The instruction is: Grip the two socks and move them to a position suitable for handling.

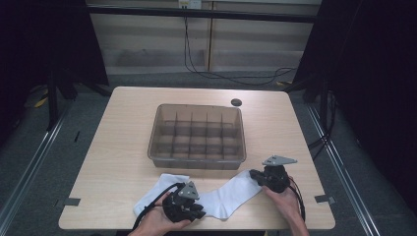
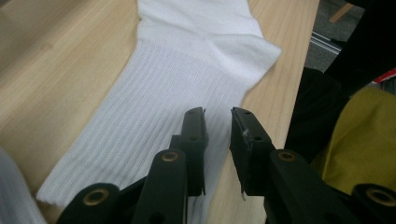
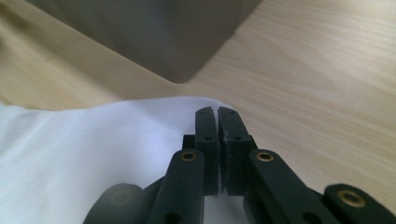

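At the table's near edge, in front of the compartment bin, my right gripper is clamped on the white sock's toe, so my parted left gripper should close squarely on the ribbed cuff edge before lifting.

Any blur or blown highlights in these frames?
Right gripper view: grey plastic divider bin is blurred up close, and the white sock is blown out with no weave visible. Left gripper view: sock ribbing is sharp. High view: dark surroundings, evenly lit wooden table.
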